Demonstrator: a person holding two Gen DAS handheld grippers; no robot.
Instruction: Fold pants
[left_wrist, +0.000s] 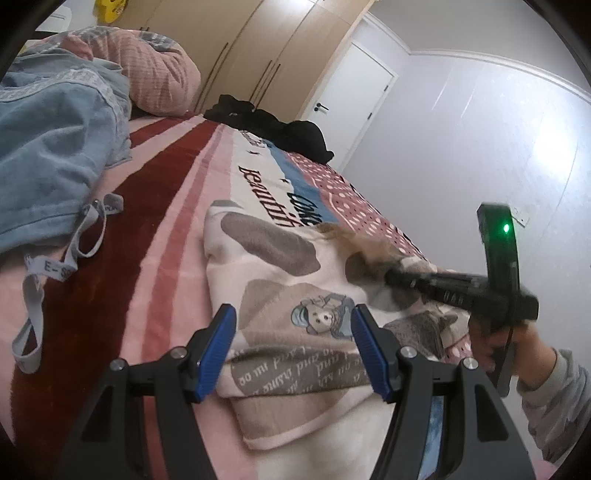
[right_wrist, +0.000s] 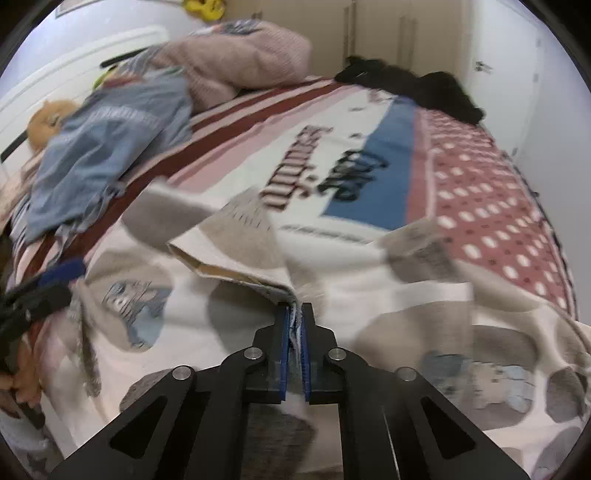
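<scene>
Cream pants (left_wrist: 266, 258) with grey patches and a cartoon print lie partly folded on the bed. My left gripper (left_wrist: 293, 325) is open just above their near folded end, and the cloth lies between its blue pads (left_wrist: 221, 343) without being pinched. From the right, a hand (left_wrist: 498, 343) holds my right gripper (left_wrist: 373, 266), which reaches onto the pants, blurred. In the right wrist view the right gripper (right_wrist: 295, 310) is shut on a lifted edge of the pants (right_wrist: 406, 295). The left gripper's blue finger (right_wrist: 61, 275) shows at the left edge.
The bed has a striped and dotted bedspread (left_wrist: 166, 203). A blue denim garment (left_wrist: 55, 147) with loose straps lies to the left, a pink quilt (left_wrist: 159, 70) behind it, and black clothes (left_wrist: 280, 125) at the far end. Wardrobe doors (left_wrist: 240, 44) stand beyond.
</scene>
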